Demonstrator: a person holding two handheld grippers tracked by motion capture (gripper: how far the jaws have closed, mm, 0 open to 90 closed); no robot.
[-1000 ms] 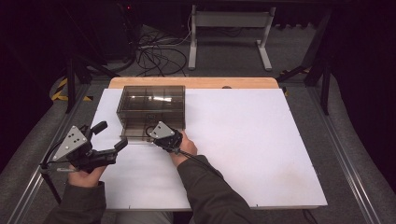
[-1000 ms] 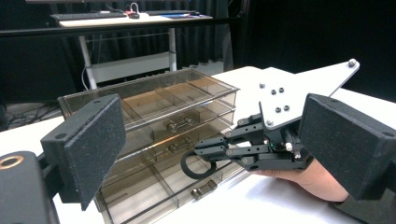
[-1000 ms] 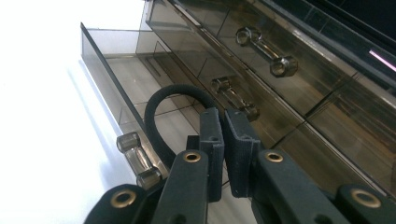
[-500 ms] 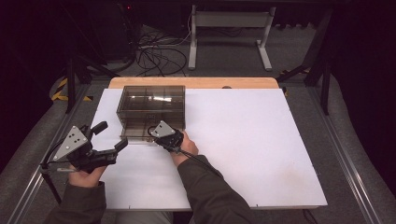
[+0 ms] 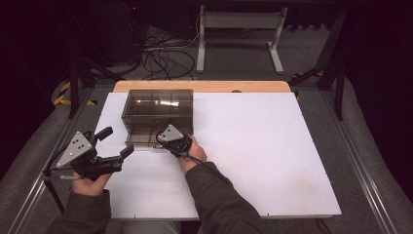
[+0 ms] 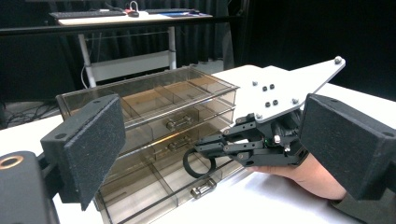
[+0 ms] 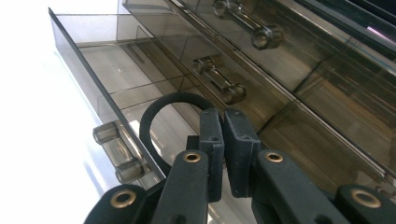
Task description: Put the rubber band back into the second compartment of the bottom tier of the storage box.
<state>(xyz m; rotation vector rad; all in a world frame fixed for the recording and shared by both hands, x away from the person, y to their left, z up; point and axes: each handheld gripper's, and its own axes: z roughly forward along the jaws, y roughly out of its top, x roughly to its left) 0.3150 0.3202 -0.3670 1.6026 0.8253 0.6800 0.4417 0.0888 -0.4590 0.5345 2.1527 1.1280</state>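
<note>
Over the last second nothing in the high view has shifted: both hands sit where they were and the drawer is pulled out just as far. The work looks paused at the point of delivery, not under way.

The right gripper (image 7: 223, 126) has its fingers (image 7: 211, 140) clenched on a black ring (image 7: 142, 123), pinching the ring's near side so that the loop juts out ahead of the tips. The ring hangs over the open bottom drawer (image 7: 116, 88), just inside the drawer's front wall and beside its clear handle (image 7: 116, 154). Since the ring is still gripped, judging from this, only the release is left before it lies in the drawer.

The left gripper (image 5: 117, 141) has its fingers (image 6: 93, 140) released and spread wide with nothing between them. They stand apart from the drawer, to the side of its front. Beyond both grippers stands the smoky drawer unit (image 5: 158, 102) on the white tabletop (image 5: 253, 141), its two upper drawers shut.

Some things stay unclear. The ring's pinched part is hidden between the fingers, and from above the grey plate covers the ring. Whether the loop touches the drawer floor or hangs just over it cannot be told. The tinted plastic and its reflections make the dividers hard to follow, so the compartment under the ring is uncertain. The drawer's near corner is cut off in the left gripper view.
</note>
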